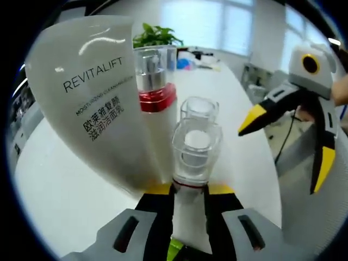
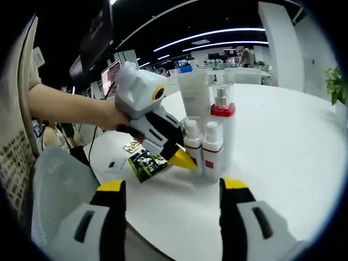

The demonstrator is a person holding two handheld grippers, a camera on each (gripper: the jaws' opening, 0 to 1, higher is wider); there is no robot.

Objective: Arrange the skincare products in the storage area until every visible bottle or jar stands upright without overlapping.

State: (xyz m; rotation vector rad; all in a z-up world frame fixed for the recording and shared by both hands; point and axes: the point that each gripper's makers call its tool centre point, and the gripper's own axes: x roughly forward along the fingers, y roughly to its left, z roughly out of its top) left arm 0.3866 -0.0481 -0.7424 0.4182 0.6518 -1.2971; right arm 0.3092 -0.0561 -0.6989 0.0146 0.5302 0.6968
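Left hand-held gripper (image 1: 187, 190) clamped on clear-capped bottle (image 1: 194, 147), its base hidden; right hand-held gripper (image 2: 173, 187) apart.

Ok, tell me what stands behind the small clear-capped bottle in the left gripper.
Behind the small bottle stands a second clear-capped bottle, then a red-collared pump bottle and the Revitalift tube. Their bases are covered.

Frosted matt plastic tube (image 1: 89, 92); pump bottle (image 1: 155, 92) had glossy clear cap, metallic collar; small bottles (image 1: 196, 147) wore clear glossy caps; table (image 2: 283, 141) looked smooth white; glossy foil sachet (image 2: 145, 163).
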